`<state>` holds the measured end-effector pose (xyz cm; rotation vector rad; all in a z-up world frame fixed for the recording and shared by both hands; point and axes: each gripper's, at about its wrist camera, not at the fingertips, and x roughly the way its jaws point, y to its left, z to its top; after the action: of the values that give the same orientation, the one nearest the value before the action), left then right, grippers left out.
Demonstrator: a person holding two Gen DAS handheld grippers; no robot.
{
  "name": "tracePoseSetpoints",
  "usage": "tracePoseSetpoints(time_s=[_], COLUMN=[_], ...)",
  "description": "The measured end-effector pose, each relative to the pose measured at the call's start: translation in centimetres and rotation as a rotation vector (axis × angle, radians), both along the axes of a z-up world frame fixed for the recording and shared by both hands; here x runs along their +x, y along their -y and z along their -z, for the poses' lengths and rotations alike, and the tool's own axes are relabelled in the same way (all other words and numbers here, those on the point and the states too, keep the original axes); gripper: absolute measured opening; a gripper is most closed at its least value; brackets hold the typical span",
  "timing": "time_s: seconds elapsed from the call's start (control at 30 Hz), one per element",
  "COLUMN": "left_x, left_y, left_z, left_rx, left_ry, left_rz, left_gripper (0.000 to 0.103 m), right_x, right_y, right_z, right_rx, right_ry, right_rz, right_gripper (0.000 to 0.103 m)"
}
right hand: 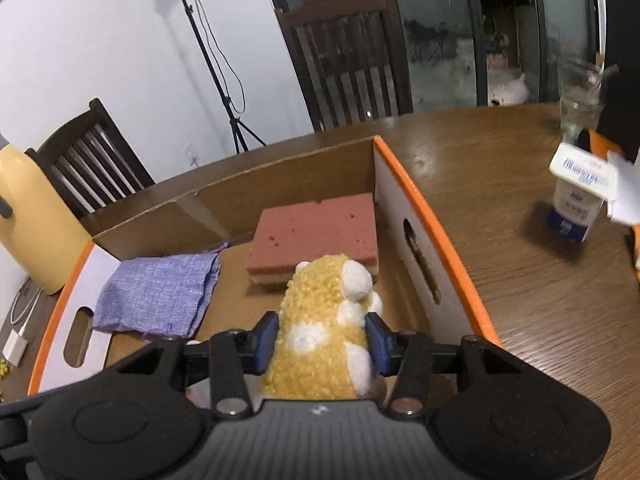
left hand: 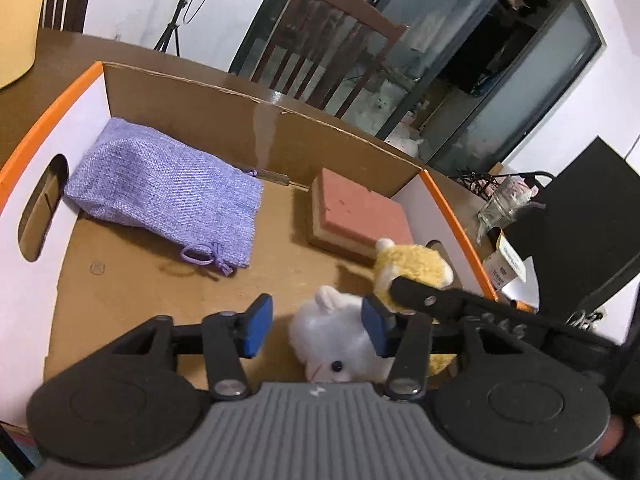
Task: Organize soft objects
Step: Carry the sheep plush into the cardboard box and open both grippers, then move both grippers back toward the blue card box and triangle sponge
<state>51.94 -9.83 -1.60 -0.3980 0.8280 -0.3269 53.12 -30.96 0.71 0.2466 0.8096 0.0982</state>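
A cardboard box (left hand: 180,92) with orange rims holds a purple cloth pouch (left hand: 168,188), a pink sponge (left hand: 360,208), a white plush toy (left hand: 332,340) and a yellow plush toy (left hand: 416,268). My left gripper (left hand: 316,328) is open above the box floor, the white plush lying between and under its blue pads. My right gripper (right hand: 322,342) is shut on the yellow plush (right hand: 324,320) over the box (right hand: 424,208), near the sponge (right hand: 316,232) and pouch (right hand: 160,292). Its finger (left hand: 424,294) shows in the left wrist view.
The box sits on a brown wooden table (right hand: 500,184). A small yogurt-like cup (right hand: 576,204) and a glass jar (right hand: 580,100) stand to the right. A yellow object (right hand: 36,224) and a charger (right hand: 14,344) are at the left. Dark chairs (right hand: 348,56) stand behind.
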Motion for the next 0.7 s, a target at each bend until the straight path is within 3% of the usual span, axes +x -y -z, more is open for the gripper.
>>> tracePoseSetpoints(time_s=[0.13,0.33,0.43,0.57,0.7], left_x=[-1.0,-7.4,-12.4,-19.6,-25.9], left_y=[-0.3,-2.9,-5.5,-7.8,-9.1], left_z=[-0.9,-7.0,-9.5,-10.5,-10.3], left_rx=[0.051,0.203,0.269,0.374,0.390], left_ry=[0.019,0.229,0.322,0.413,0.475], left_rz=[0.020,0.056,0.034,-0.006,-0.064], left_gripper=[0.064,0.073,0.079,0.081,0.085], right_x=[-0.8,-4.5,-7.4,-13.5,-19.4], right_y=[-1.1,0.1,0.6,1.2,0.1], right_z=[-1.5,-5.8,-8.3,-10.7,-11.0], right_rx=[-0.088,-0.084,-0.088,-0.095,-0.126], right_ry=[0.038,0.108,0.145,0.234,0.318], right_rz=[-0.030,-0.073,-0.079,-0.138,-0.186], right_gripper=[0.049,0.054,0.058,0.069,0.071])
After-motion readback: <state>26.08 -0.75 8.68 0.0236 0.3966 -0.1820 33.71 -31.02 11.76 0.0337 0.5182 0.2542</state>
